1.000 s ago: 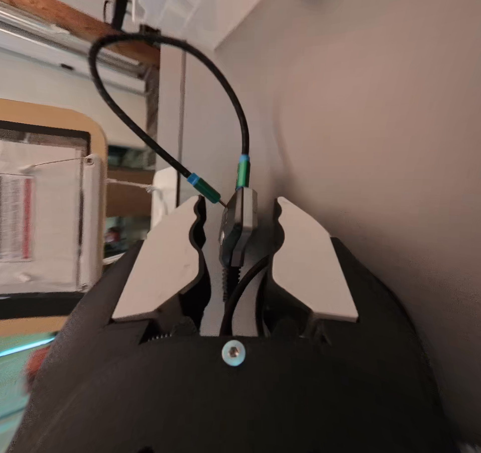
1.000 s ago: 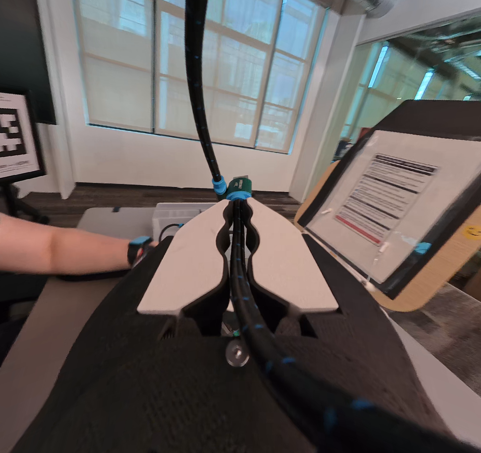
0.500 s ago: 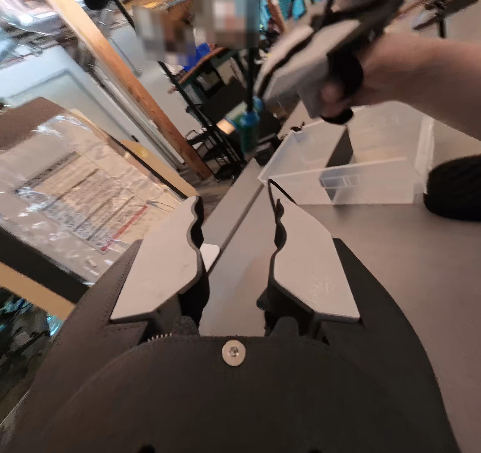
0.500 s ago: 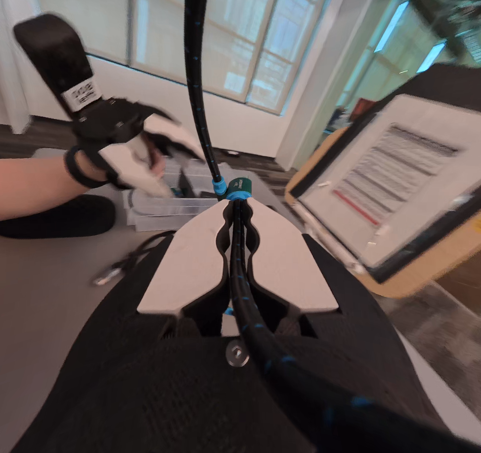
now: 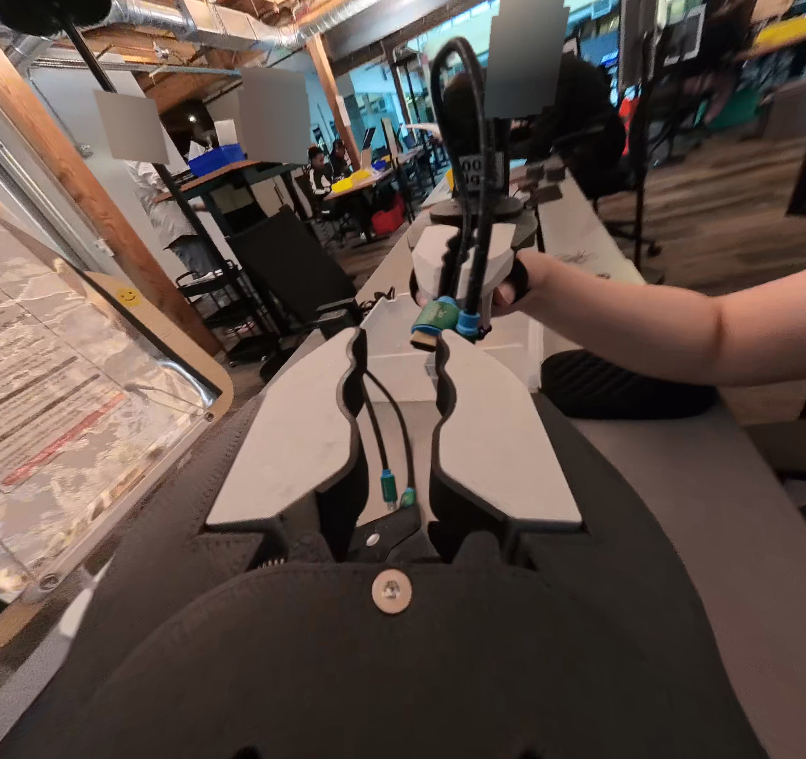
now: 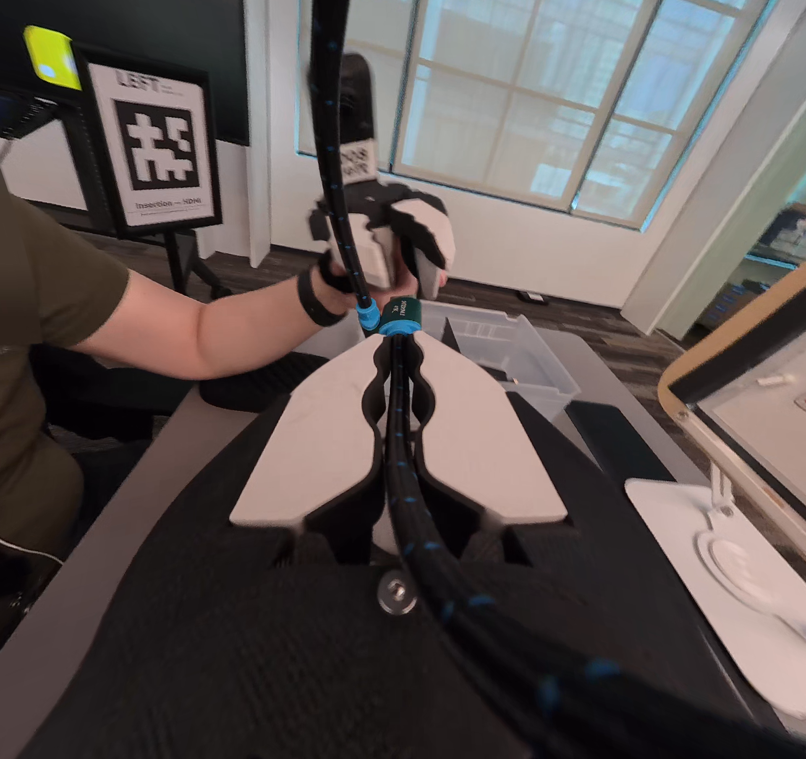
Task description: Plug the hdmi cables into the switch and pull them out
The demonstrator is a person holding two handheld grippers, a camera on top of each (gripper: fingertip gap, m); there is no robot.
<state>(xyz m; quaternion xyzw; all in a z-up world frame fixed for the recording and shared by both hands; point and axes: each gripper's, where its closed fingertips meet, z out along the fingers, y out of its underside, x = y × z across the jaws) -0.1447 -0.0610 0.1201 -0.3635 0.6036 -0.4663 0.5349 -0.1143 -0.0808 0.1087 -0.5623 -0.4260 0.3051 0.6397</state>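
Note:
My left gripper (image 5: 397, 345) is open and empty, low over the grey table (image 5: 654, 476). Under its gap lies a thin black cable (image 5: 377, 428) with two small green plugs (image 5: 388, 487). I cannot make out the switch. My right gripper (image 6: 399, 339) is shut on a black braided HDMI cable (image 6: 394, 415). Its green plug (image 6: 403, 311) sticks out past the fingertips, and the cable loops up and back over the gripper (image 6: 331, 128). In the left wrist view the right gripper (image 5: 458, 267) hangs just beyond my left fingertips, with the gold-tipped plug (image 5: 429, 324) pointing down. The left gripper (image 6: 392, 250) also shows in the right wrist view.
A clear plastic bin (image 6: 514, 354) stands on the table behind the grippers and also shows in the left wrist view (image 5: 392, 363). A framed sheet on a wooden board (image 6: 741, 389) and its white base (image 6: 698, 542) stand at the right. A black wrist pad (image 5: 623, 389) lies under the person's forearm.
The left gripper swung from facing the wall to facing across the table. The grey switch that sat between its open fingers is gone from them. The right gripper stayed shut on the cable and turned left.

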